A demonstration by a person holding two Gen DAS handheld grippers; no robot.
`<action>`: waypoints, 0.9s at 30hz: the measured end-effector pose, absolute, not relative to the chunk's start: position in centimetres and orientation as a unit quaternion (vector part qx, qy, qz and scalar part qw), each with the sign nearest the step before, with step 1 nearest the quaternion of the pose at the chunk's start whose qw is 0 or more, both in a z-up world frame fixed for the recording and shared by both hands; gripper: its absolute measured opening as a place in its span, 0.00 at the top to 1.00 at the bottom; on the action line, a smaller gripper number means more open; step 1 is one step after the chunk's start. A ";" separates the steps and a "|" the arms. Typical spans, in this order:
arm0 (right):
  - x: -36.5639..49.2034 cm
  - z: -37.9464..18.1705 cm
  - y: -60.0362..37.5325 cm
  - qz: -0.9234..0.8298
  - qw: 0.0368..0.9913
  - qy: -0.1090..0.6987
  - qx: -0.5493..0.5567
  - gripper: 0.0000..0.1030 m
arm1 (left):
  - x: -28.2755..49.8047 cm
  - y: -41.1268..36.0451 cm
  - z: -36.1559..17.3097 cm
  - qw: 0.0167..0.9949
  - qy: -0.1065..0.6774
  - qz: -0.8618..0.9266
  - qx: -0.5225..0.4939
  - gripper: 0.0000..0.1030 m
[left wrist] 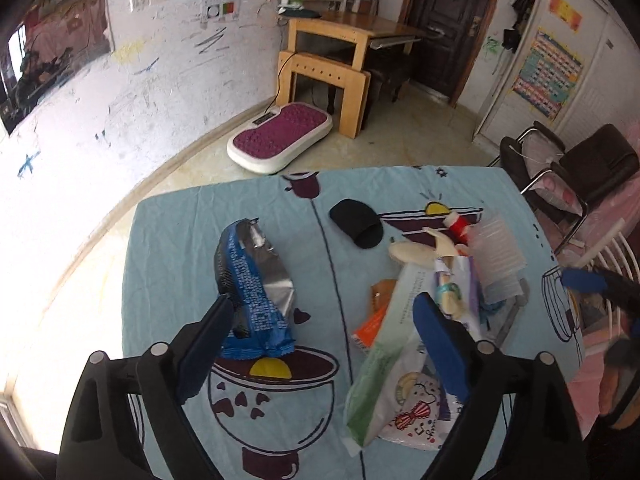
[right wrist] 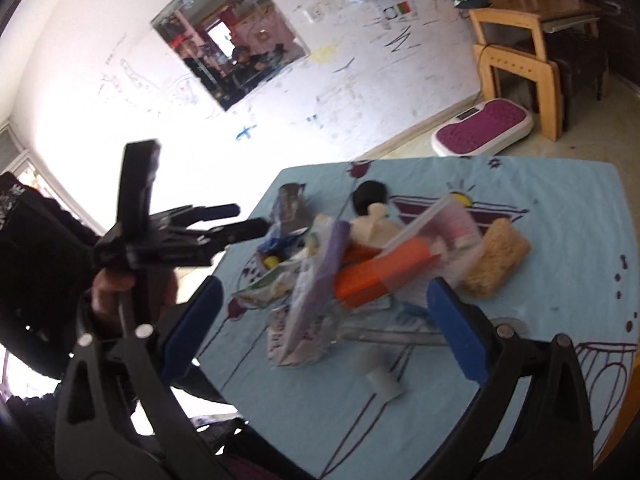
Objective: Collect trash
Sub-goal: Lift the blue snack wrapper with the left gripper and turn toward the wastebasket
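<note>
Table [left wrist: 168,240] under a light blue printed cloth [left wrist: 280,420]. Ahead of the left gripper's left finger, a blue and silver foil wrapper [left wrist: 256,280] lies on the cloth. Farther ahead, a black pouch [left wrist: 356,222]. By its right finger, a heap: green and white plastic bag [left wrist: 380,376], orange packet [left wrist: 374,322], banana peel [left wrist: 416,250], clear ridged plastic [left wrist: 498,256]. Right wrist view adds a tan sponge-like block [right wrist: 494,258] beside the heap and a small white cylinder [right wrist: 380,376] near its jaws.

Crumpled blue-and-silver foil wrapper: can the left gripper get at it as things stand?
Probably yes. The crumpled blue-and-silver foil wrapper lies apart from the trash pile, right by the left gripper, whose open jaws hold nothing; its left finger is already beside the wrapper.
</note>
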State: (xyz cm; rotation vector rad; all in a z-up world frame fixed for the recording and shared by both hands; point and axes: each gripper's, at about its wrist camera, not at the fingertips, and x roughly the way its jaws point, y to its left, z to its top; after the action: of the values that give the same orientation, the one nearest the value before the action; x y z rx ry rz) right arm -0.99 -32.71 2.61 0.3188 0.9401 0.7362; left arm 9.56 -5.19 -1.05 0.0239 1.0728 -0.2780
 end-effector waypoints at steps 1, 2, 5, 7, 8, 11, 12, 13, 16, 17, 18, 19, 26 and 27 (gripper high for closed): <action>-1.1 2.7 -31.5 0.355 0.806 0.452 0.143 0.05 | 10.5 -4.5 -1.5 0.842 0.526 -0.119 0.003 0.25; -1.0 2.7 -30.5 0.360 0.798 0.465 0.136 0.05 | 11.4 -3.9 -2.0 0.835 0.540 -0.109 -0.002 0.30; -0.6 2.5 -27.7 0.345 0.795 0.490 0.093 0.05 | 13.2 -3.3 -3.3 0.816 0.569 -0.098 -0.007 0.32; 0.0 2.5 -26.9 0.332 0.793 0.504 0.087 0.05 | 13.8 -3.4 -4.0 0.810 0.579 -0.091 -0.002 0.32; 0.4 2.5 -26.8 0.322 0.793 0.510 0.085 0.05 | 14.2 -3.4 -4.4 0.806 0.585 -0.089 0.000 0.32; 1.4 2.5 -26.6 0.300 0.792 0.526 0.083 0.05 | 15.1 -3.2 -5.1 0.802 0.592 -0.078 -0.002 0.32; 1.7 2.3 -26.5 0.296 0.790 0.531 0.082 0.05 | 15.3 -3.1 -5.2 0.802 0.592 -0.076 -0.005 0.33; 1.9 2.2 -26.2 0.292 0.788 0.537 0.078 0.05 | 15.5 -2.9 -5.2 0.803 0.591 -0.074 -0.008 0.33; 2.6 0.9 -25.5 0.276 0.783 0.553 0.061 0.05 | 16.0 -2.6 -5.8 0.801 0.594 -0.076 -0.012 0.46; 2.8 0.6 -25.3 0.268 0.783 0.558 0.055 0.05 | 16.1 -2.6 -6.0 0.801 0.594 -0.074 -0.010 0.57; 3.1 0.2 -25.1 0.260 0.783 0.564 0.048 0.05 | 16.2 -2.5 -6.2 0.799 0.597 -0.075 -0.009 0.63; 3.3 -0.1 -24.9 0.254 0.781 0.569 0.042 0.05 | 16.2 -2.5 -6.5 0.798 0.598 -0.078 -0.008 0.65; 4.4 -1.5 -23.9 0.217 0.783 0.583 0.017 0.54 | 16.2 -1.8 -6.8 0.799 0.596 -0.079 -0.010 0.79; 4.4 -1.6 -23.9 0.216 0.783 0.583 0.015 0.57 | 16.2 -1.7 -6.8 0.799 0.595 -0.079 -0.010 0.79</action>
State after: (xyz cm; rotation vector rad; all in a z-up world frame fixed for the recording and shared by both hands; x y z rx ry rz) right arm 4.41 -23.90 -1.57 0.0332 1.2573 0.4655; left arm 16.17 -1.70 -6.84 -0.0213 1.2774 -0.1703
